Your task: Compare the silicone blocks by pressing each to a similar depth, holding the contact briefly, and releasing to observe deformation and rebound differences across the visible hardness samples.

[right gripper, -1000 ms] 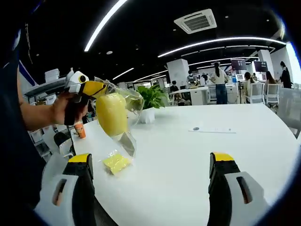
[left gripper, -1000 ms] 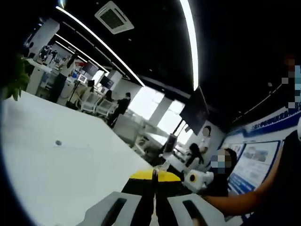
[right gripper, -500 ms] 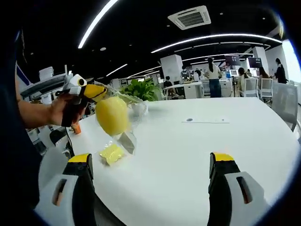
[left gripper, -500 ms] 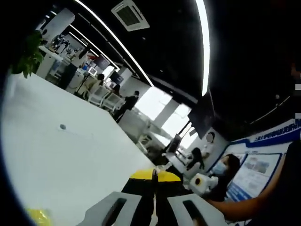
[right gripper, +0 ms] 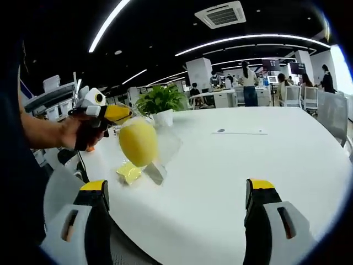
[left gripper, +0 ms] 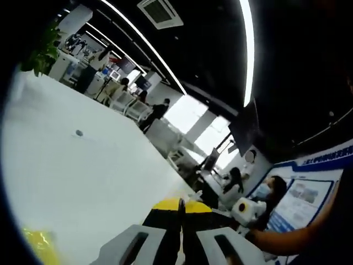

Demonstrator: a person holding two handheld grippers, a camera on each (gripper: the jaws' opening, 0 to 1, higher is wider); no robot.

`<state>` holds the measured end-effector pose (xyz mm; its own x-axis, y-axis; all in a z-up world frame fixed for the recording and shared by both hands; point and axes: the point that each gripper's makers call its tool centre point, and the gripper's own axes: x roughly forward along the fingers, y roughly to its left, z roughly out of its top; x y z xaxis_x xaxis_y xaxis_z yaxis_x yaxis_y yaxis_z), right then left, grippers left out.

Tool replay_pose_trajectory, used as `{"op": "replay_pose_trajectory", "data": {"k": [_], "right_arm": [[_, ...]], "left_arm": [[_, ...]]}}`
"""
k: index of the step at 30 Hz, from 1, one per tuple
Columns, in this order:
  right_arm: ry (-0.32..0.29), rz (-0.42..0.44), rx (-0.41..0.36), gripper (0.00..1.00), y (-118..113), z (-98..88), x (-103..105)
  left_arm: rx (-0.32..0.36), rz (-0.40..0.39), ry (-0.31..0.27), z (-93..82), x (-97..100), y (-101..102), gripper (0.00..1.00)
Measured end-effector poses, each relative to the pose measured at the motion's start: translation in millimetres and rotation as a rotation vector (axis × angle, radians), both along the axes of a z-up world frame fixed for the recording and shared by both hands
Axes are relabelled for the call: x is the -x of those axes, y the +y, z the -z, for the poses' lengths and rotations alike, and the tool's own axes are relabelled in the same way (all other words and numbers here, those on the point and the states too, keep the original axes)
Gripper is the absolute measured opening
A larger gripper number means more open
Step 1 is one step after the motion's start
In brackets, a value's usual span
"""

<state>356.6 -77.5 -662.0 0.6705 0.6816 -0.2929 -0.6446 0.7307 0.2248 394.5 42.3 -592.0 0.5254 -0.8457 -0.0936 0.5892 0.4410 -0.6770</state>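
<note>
A clear plastic bag [right gripper: 157, 144] hangs from the tip of the left gripper [right gripper: 122, 114], and inside it sits a rounded yellow silicone block [right gripper: 138, 142], raised above the white table [right gripper: 231, 176]. In the left gripper view that gripper's [left gripper: 180, 207] jaws are closed together, yellow tips meeting; the bag itself is out of sight there, but the right gripper view shows its top edge caught at those tips. A second, flatter yellow silicone piece [right gripper: 128, 173] in its own clear wrapper lies on the table just below and beside the hanging bag; it also shows at the lower left edge of the left gripper view [left gripper: 37, 243]. The right gripper [right gripper: 179, 212] has its jaws spread wide with nothing between them, low over the near table edge. A person's hand [right gripper: 74, 132] grips the left tool's handle. Farther back on the table stand a potted green plant [right gripper: 159, 102] in a white pot and a flat strip of paper [right gripper: 238, 131] with a small dark dot. A blue wall poster [left gripper: 298, 199] carries writing too small to read. Desks, chairs and people fill the office behind.
</note>
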Motion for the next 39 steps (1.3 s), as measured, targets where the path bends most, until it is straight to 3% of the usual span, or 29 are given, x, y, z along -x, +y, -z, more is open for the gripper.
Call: {"op": "replay_pose_trajectory", "data": {"k": [23,29,35,39], "right_arm": [[0.047,0.024,-0.005,0.96,-7,9.6,2],[0.061,0.022,-0.013,0.96,-7,11.5,4],[0.069,0.018,-0.011,0.96,-7,14.8,4],[0.073,0.014,-0.009,0.96,-7,16.1,2]], "left_arm": [[0.002,-0.014,0.144,58.2,0.7,-15,0.00],[0.034,-0.027,0.207,67.1,0.3,-13,0.00],[0.050,-0.047,0.235,74.7,-1.5,-8,0.00],[0.023,-0.071,0.229,80.1,-5.5,-6,0.00]]}}
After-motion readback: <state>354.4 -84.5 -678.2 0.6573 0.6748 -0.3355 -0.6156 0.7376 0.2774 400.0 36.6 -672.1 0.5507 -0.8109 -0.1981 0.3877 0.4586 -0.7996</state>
